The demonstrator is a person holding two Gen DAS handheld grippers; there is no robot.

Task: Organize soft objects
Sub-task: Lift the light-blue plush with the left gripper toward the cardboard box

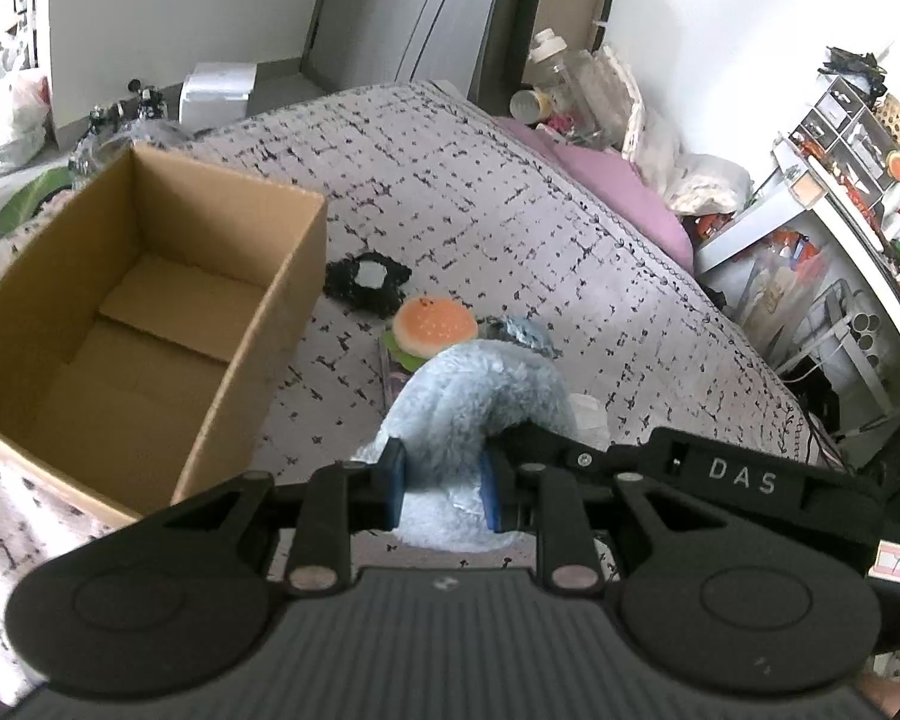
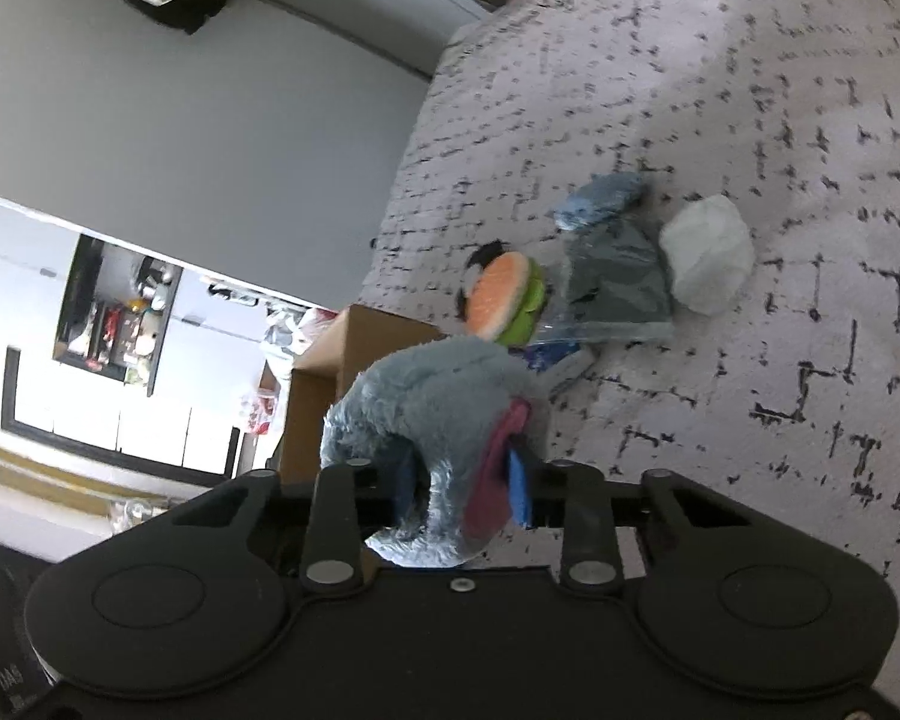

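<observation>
My left gripper (image 1: 441, 483) is shut on a fluffy light-blue plush toy (image 1: 480, 384), held above the patterned bed cover. My right gripper (image 2: 462, 489) is shut on the same plush toy (image 2: 426, 408), on a part with a pink patch. An open, empty cardboard box (image 1: 132, 324) stands on the bed to the left; its corner shows in the right wrist view (image 2: 330, 372). A burger plush (image 1: 433, 330) lies beyond the toy and shows in the right wrist view (image 2: 507, 300). A black crocheted piece (image 1: 366, 282) lies by the box.
A grey folded cloth in plastic (image 2: 618, 282), a small blue cloth (image 2: 600, 198) and a white crumpled lump (image 2: 711, 255) lie on the bed cover (image 1: 510, 198). A pink pillow (image 1: 618, 186) and cluttered shelves (image 1: 840, 180) are at the right.
</observation>
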